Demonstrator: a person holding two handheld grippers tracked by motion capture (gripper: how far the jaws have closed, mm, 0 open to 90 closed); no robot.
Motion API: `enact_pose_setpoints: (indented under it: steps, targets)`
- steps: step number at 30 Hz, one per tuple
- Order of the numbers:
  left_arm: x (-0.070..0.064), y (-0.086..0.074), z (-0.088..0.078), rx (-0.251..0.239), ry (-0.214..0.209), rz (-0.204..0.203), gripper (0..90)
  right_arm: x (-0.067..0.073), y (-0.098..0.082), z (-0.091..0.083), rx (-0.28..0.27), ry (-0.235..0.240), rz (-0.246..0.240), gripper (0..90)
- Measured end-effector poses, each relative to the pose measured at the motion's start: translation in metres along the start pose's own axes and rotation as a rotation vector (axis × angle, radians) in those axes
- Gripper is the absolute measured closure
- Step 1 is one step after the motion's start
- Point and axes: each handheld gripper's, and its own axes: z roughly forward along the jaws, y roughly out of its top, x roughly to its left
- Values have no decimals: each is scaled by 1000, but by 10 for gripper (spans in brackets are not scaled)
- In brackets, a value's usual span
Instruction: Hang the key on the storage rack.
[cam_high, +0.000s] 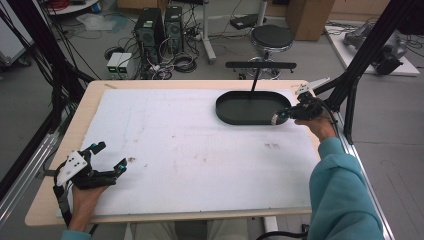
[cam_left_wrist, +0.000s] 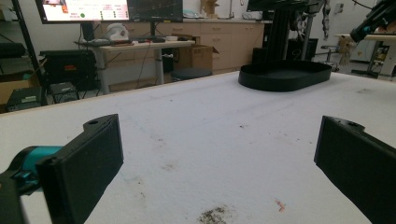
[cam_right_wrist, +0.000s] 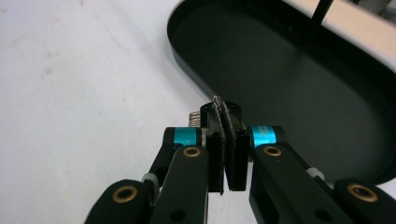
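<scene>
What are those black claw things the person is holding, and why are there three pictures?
A person sits at a table covered with a white sheet, holding a pinching tool in each hand. One picture looks down from above. The other two come from little cameras riding on each tool, looking along its two black jaws. The left tool rests near the table's edge with its jaws wide apart and nothing between them. The right tool is by the rim of a black oval tray; its jaws are pressed together. Whether they pinch something thin is hard to tell. The tray looks empty.

Black oval tray (cam_high: 252, 108) — white table cover (cam_high: 190, 150) — teal sleeve (cam_high: 340, 190).
</scene>
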Motion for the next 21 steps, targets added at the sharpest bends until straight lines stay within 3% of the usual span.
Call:
enact_pose_setpoints:
  steps: [9, 16, 21]
  targets:
    - [0, 0, 0, -2, -1, -1, 17, 0, 42, -27, -101, -38, 11, 890]
    - [0, 0, 0, 0, -2, 1, 17, -3, 70, -37, -140, -67, 6, 890]
    - [0, 0, 0, -3, -2, -4, 17, -8, 83, -36, -137, -86, 12, 890]
